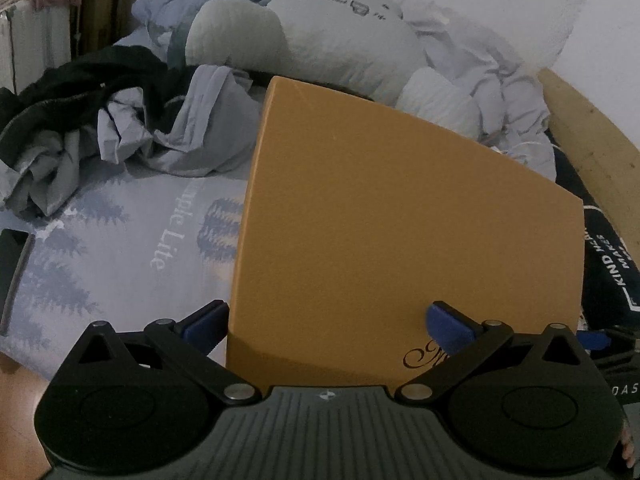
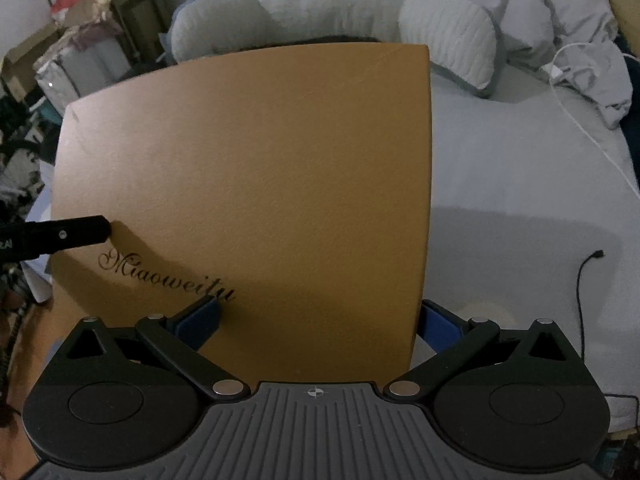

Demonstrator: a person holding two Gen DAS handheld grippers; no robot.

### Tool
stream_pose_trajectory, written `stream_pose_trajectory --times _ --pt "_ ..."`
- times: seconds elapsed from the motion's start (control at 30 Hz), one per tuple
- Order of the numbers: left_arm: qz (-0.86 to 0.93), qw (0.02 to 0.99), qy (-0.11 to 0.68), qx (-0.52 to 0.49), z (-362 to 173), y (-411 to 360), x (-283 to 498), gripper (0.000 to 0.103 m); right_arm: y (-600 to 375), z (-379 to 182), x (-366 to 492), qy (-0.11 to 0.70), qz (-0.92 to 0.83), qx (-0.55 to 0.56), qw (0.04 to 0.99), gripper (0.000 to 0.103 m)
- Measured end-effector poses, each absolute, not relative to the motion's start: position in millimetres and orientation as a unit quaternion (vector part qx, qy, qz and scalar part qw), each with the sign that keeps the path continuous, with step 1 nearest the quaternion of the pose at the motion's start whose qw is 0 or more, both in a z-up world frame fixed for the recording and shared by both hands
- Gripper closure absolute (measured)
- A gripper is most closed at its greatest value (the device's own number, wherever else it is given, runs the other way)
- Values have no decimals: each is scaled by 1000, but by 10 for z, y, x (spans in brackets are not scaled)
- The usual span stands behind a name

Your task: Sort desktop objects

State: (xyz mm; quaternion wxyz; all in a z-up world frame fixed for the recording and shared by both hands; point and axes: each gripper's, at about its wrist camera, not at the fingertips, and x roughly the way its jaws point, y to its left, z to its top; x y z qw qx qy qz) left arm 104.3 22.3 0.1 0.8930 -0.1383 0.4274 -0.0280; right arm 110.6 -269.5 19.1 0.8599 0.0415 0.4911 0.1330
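Jaws of the left gripper (image 1: 326, 326) and right gripper (image 2: 318, 318) are spread wide, straddling opposite near corners of the flat ochre leather-textured mat (image 2: 248, 184); whether it is gripped cannot be told. It is seen above the bed (image 2: 520, 184), pillows (image 2: 444, 28) at 12 o'clock.

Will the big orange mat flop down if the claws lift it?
Probably a little. The orange mat looks thin and flat, so it may sag between the left claw and right claw. Its grainy surface probably grips well. It looks light.
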Motion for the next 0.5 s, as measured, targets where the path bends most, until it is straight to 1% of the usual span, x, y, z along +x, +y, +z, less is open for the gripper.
stream_pose_trajectory --times 0.5 --pt "-21 870 472 -140 -276 297 1283 0 -2720 -71 1444 526 134 58 838 0"
